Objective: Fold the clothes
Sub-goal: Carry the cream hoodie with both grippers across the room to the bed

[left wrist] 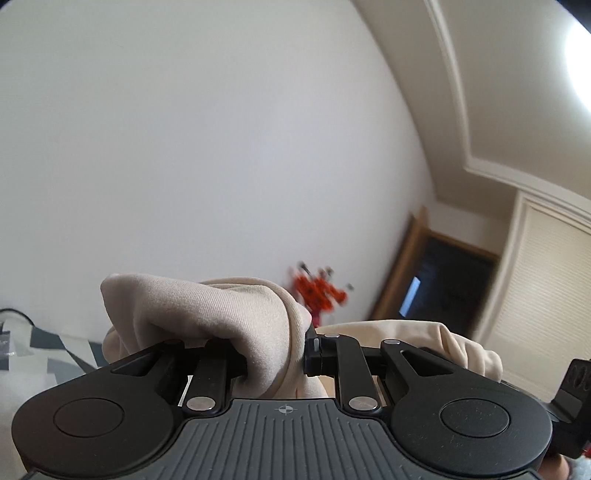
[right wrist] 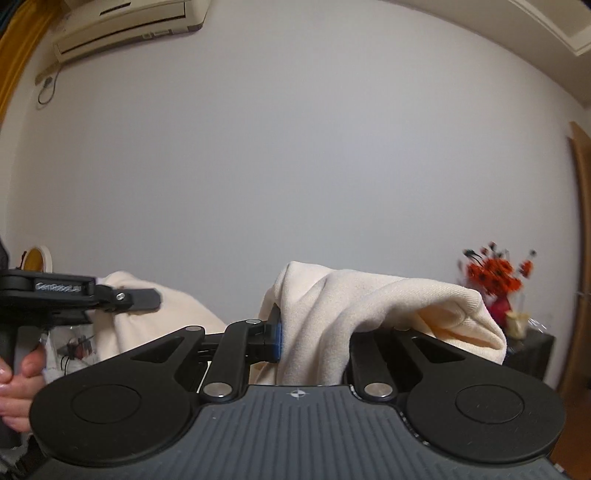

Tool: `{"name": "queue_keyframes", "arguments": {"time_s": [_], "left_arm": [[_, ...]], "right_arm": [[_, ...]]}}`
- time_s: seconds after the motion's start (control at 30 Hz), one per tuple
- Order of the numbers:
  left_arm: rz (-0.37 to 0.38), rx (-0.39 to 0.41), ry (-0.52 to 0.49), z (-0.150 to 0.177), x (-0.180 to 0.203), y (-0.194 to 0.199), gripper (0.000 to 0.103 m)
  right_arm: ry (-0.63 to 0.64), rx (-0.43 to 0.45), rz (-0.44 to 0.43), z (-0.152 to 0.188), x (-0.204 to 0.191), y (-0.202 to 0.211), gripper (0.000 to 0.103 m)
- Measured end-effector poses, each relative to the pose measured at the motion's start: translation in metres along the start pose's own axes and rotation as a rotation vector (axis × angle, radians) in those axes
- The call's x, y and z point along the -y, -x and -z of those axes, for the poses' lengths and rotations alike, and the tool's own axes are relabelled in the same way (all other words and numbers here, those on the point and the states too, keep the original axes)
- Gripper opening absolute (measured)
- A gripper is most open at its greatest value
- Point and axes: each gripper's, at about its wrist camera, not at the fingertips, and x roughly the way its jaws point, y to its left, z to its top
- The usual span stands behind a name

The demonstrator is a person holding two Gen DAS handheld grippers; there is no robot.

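A cream garment [left wrist: 207, 317] is held up in the air between both grippers, in front of a white wall. My left gripper [left wrist: 275, 354] is shut on a bunched edge of it; the cloth drapes over the left finger and hides it. My right gripper [right wrist: 314, 339] is shut on another edge of the garment [right wrist: 369, 306], which drapes over the right finger. In the right wrist view the left gripper [right wrist: 122, 299] shows at the left, held by a hand, with cloth hanging from it.
A white wall [right wrist: 295, 166] fills both views. An air conditioner [right wrist: 125, 26] hangs top left. Orange flowers in a red vase [right wrist: 498, 280] stand on a dark cabinet [right wrist: 528, 350] at the right. A wood-framed doorway [left wrist: 443, 280] is beyond. A patterned grey-white surface [left wrist: 37, 350] lies low left.
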Motion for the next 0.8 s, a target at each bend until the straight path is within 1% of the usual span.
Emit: {"name": "queue_keyframes", "arguments": {"time_s": [0.07, 0.13, 0.17, 0.27, 0.33, 0.43, 0.53, 0.63, 0.73, 0.8], "left_arm": [[-0.044, 0.048, -0.005, -0.001, -0.006, -0.015, 0.017], [-0.089, 0.064, -0.007, 0.001, -0.019, -0.038, 0.017], [-0.111, 0.058, -0.008, 0.002, -0.026, -0.046, 0.017], [-0.175, 0.004, -0.005, 0.011, -0.057, -0.086, 0.017], [-0.206, -0.042, 0.004, 0.022, -0.085, -0.115, 0.017], [-0.255, -0.142, 0.033, 0.04, -0.129, -0.164, 0.017], [-0.315, -0.273, 0.068, 0.067, -0.169, -0.208, 0.017], [-0.371, -0.403, 0.105, 0.104, -0.204, -0.232, 0.017], [-0.426, -0.534, 0.143, 0.142, -0.24, -0.256, 0.017], [-0.47, -0.587, 0.153, 0.163, -0.258, -0.264, 0.017]], "right_arm": [[0.015, 0.027, -0.039, -0.005, 0.017, -0.027, 0.015], [0.019, 0.039, -0.075, -0.006, 0.031, -0.055, 0.015], [0.019, 0.038, -0.091, -0.005, 0.036, -0.07, 0.015], [0.013, 0.005, -0.118, 0.005, 0.051, -0.12, 0.015], [0.007, -0.048, -0.117, 0.019, 0.062, -0.157, 0.015], [0.0, -0.157, -0.105, 0.046, 0.067, -0.211, 0.015], [-0.005, -0.311, -0.101, 0.077, 0.073, -0.264, 0.015], [-0.02, -0.448, -0.088, 0.111, 0.085, -0.305, 0.015], [0.004, -0.559, -0.065, 0.143, 0.094, -0.332, 0.015], [0.021, -0.631, -0.057, 0.162, 0.099, -0.349, 0.015]]}}
